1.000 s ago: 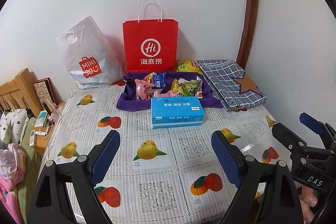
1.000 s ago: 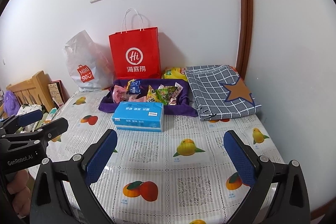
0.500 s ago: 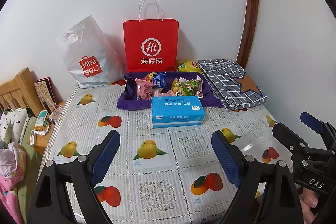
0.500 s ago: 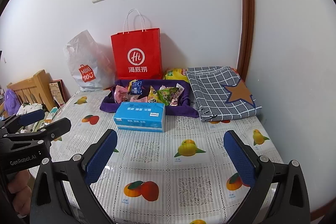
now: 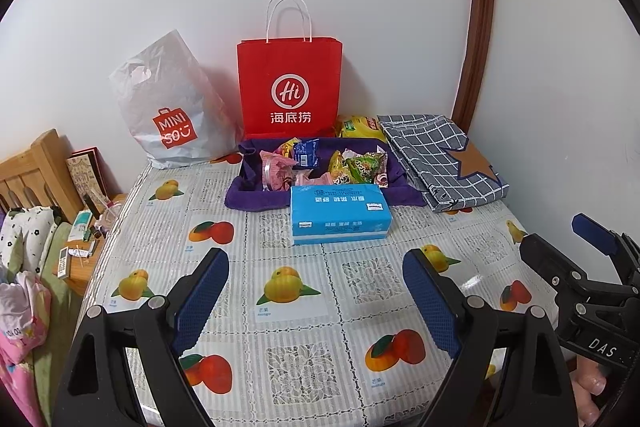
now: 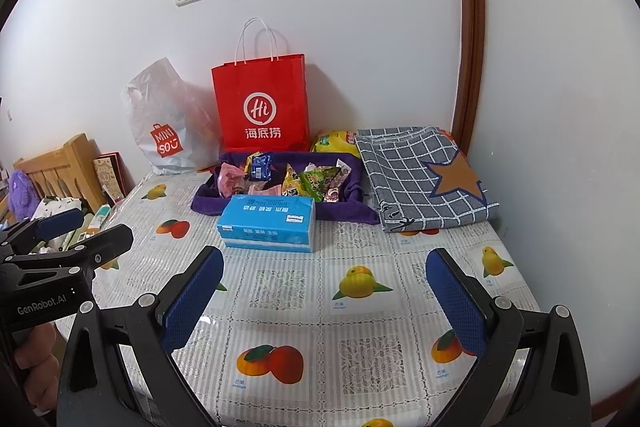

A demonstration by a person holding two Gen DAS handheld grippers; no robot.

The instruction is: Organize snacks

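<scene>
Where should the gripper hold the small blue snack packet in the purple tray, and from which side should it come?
Probably grip the upper end of the blue snack packet, coming down from above. It leans against other snacks at the back of the purple tray, so its top edge stands free, while the tray wall and the blue tissue pack block a low approach from the front.

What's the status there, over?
Left gripper and right gripper open, empty. Snack packets piled in purple cloth tray. Blue tissue pack sits in front, in the way.
</scene>
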